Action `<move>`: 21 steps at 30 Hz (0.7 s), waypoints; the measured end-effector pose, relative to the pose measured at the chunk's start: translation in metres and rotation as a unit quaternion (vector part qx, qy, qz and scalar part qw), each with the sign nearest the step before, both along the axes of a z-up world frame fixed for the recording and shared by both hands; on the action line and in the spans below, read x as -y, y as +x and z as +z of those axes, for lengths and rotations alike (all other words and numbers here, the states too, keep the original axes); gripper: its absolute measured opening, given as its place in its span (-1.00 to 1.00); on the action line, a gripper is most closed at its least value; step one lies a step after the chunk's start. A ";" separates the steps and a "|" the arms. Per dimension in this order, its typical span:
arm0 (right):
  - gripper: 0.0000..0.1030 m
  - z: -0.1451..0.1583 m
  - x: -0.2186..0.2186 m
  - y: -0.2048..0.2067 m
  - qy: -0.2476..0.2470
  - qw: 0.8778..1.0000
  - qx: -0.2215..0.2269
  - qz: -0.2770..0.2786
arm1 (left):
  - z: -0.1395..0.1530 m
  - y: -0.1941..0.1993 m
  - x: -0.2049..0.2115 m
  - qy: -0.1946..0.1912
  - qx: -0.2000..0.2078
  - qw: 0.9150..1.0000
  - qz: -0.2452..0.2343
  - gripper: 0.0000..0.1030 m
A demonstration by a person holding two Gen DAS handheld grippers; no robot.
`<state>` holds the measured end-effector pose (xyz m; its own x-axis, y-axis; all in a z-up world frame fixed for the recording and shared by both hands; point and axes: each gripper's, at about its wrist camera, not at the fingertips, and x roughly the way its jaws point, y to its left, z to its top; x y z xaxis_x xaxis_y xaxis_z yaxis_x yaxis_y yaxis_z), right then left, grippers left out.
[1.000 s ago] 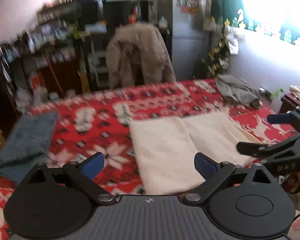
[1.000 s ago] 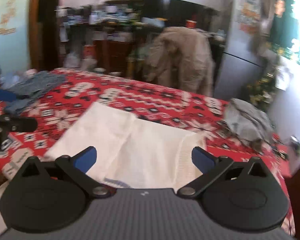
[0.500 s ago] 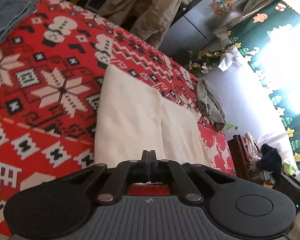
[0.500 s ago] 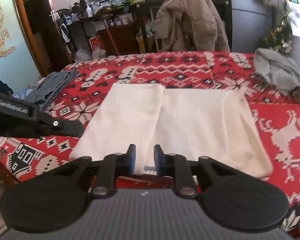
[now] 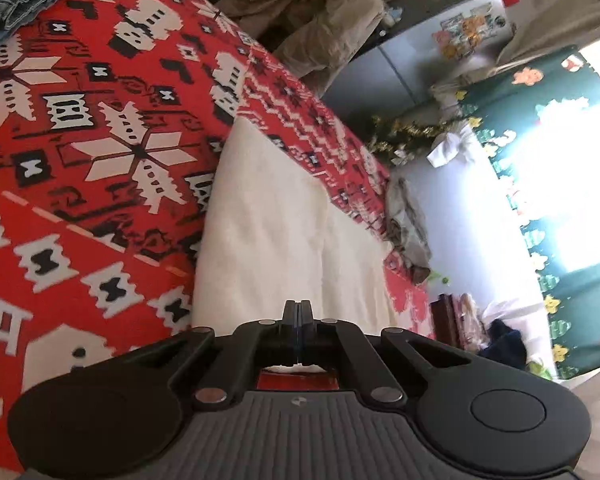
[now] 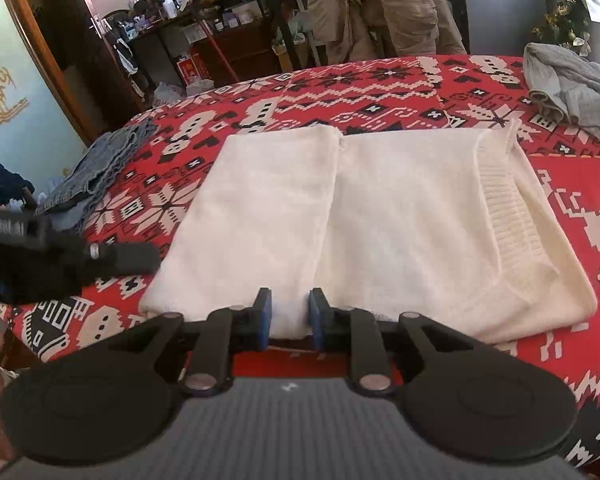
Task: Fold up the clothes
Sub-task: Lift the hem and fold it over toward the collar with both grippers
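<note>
One cream sweater [image 6: 380,220] is lying flat on the counter [image 6: 380,76], which is wearing a red cloth patterned in white and black. The sweater is sitting folded into two panels side by side, its ribbed hem showing on the right. Two pairs of tongs are working at its near edge. The left tongs [image 5: 298,320] are standing fully closed, their fingers pressed together at the near edge of the cream fabric; whether cloth is pinched between them I cannot tell. The right tongs [image 6: 288,316] are sitting narrow and opening slightly, with a fold of the sweater's near edge between their blue pads. Two other garments are resting on the counter: one denim piece [image 6: 100,164] far left, one grey piece [image 6: 568,88] far right. One tan jacket [image 6: 376,4] is hanging beyond.
</note>
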<state>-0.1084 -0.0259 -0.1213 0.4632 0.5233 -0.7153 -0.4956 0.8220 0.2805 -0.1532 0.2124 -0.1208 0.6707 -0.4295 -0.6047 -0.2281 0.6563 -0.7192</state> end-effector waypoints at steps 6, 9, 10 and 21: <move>-0.55 -0.002 -0.002 0.002 -0.006 1.000 0.001 -0.001 | -0.029 -0.011 -0.009 -0.037 -0.027 0.999 0.009 -0.96; -0.55 -0.003 -0.001 0.000 -0.005 1.000 0.004 -0.001 | -0.033 -0.020 -0.010 -0.048 -0.026 0.998 0.015 -0.94; -0.55 -0.004 -0.002 0.000 -0.006 1.000 0.006 0.000 | -0.031 -0.022 -0.010 -0.043 -0.025 0.999 0.015 -0.94; -0.54 -0.002 0.000 -0.001 -0.009 1.000 0.008 0.002 | 0.006 -0.031 -0.014 -0.007 0.017 0.999 0.027 -1.00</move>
<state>-0.1096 -0.0254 -0.1237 0.4722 0.5133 -0.7166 -0.5040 0.8242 0.2583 -0.1847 0.2262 -0.1152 0.7136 -0.4003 -0.5749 -0.2381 0.6332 -0.7364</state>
